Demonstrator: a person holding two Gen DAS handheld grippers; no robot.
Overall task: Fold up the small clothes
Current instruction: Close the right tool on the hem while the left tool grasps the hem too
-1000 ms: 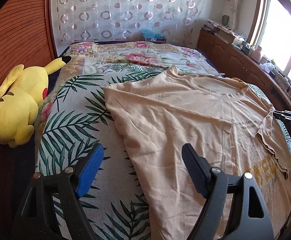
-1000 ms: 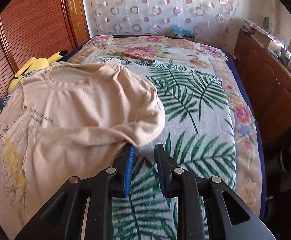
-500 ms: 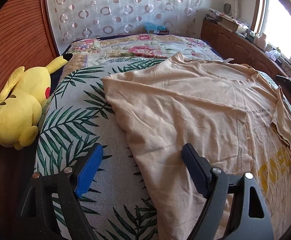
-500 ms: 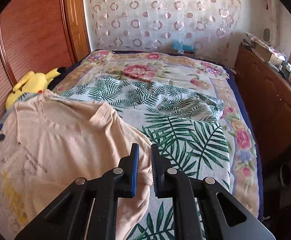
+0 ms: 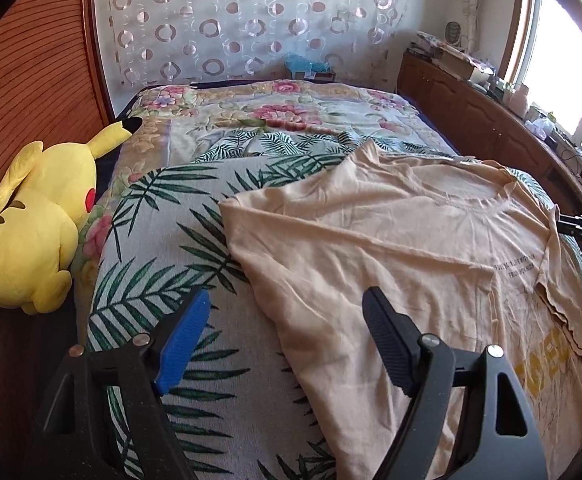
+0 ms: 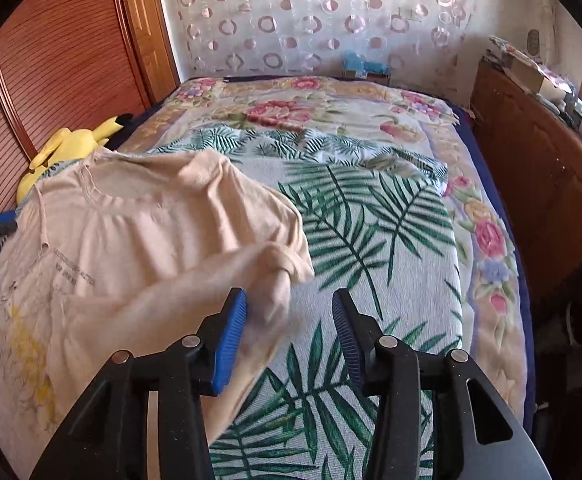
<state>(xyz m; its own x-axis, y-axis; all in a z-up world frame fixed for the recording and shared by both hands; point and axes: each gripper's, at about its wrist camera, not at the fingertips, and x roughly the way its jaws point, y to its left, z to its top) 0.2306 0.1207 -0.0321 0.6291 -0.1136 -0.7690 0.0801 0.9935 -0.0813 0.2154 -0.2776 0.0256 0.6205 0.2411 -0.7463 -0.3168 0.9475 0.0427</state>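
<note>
1. My right gripper (image 6: 289, 336) is opening; the sleeve fold of the beige T-shirt (image 6: 139, 248) sits loose between its fingers (image 6: 231, 338), brushing the blue one. Risk: the fabric snags there and drags as I withdraw, undoing the fold.
2. My left gripper (image 5: 287, 344) stands wide open and empty above the shirt's left edge.
3. The shirt lies on the bed (image 5: 163, 280), rumpled; closing now could pinch the leaf-print cover too.
</note>
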